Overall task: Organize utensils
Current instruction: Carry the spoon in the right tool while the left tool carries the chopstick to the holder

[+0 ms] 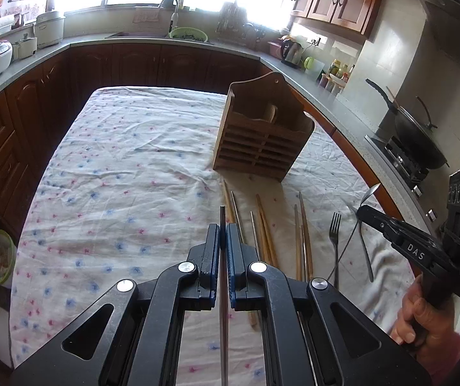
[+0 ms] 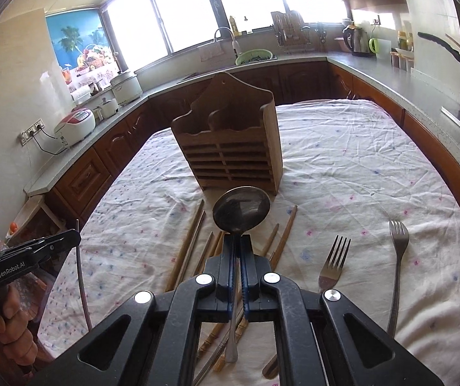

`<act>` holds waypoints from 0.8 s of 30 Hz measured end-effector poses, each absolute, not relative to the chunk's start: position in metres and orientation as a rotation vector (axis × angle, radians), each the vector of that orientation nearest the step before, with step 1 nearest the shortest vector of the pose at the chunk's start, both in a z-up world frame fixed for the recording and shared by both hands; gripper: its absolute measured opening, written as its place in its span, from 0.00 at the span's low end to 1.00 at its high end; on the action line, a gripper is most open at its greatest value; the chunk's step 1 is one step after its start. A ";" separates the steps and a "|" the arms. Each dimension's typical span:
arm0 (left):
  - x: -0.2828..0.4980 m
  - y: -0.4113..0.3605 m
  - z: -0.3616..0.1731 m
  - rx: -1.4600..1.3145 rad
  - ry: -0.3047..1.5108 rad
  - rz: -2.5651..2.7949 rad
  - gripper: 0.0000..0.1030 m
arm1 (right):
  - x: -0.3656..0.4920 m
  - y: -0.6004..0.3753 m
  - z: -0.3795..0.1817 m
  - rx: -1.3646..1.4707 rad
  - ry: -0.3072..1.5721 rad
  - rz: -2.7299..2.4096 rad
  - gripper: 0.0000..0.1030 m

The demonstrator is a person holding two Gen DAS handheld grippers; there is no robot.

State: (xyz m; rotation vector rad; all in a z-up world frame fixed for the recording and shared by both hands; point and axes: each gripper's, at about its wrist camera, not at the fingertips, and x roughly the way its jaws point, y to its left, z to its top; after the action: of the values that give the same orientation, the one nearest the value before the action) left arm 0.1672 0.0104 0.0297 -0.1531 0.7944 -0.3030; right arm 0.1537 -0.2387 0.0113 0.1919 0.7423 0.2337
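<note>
Utensils: a metal chopstick [image 1: 223,222] is clamped in the closed left gripper [image 1: 223,238]; a spoon [image 2: 241,210] is clamped in the closed right gripper [image 2: 238,247], both above the cloth [image 1: 117,167] before the wooden holder [image 2: 230,151].

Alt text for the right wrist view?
Right gripper shut on a metal spoon, bowl forward, above a floral cloth. Ahead stands a wooden holder; chopsticks and two forks lie below.

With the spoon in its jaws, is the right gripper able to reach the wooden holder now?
Probably yes. The right gripper is shut on the spoon, and the wooden holder stands straight ahead with its top open. Only chopsticks lie flat on the cloth between, well below the lifted spoon.
</note>
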 end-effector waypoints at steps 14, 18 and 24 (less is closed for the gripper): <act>0.158 0.025 0.053 -0.180 0.713 -0.286 0.03 | 0.142 -0.238 0.040 0.144 0.652 0.221 0.00; 0.160 0.026 0.053 -0.187 0.713 -0.285 0.03 | 0.146 -0.241 0.036 0.148 0.660 0.220 0.00; 0.166 0.032 0.049 -0.212 0.716 -0.280 0.03 | 0.177 -0.266 0.000 0.251 0.789 0.144 0.25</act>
State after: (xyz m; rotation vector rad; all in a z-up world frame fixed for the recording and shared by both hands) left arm 0.1655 0.0316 0.0492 -0.2117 0.7161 -0.2805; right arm 0.1766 -0.2665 -0.0004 0.2508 0.7892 0.1442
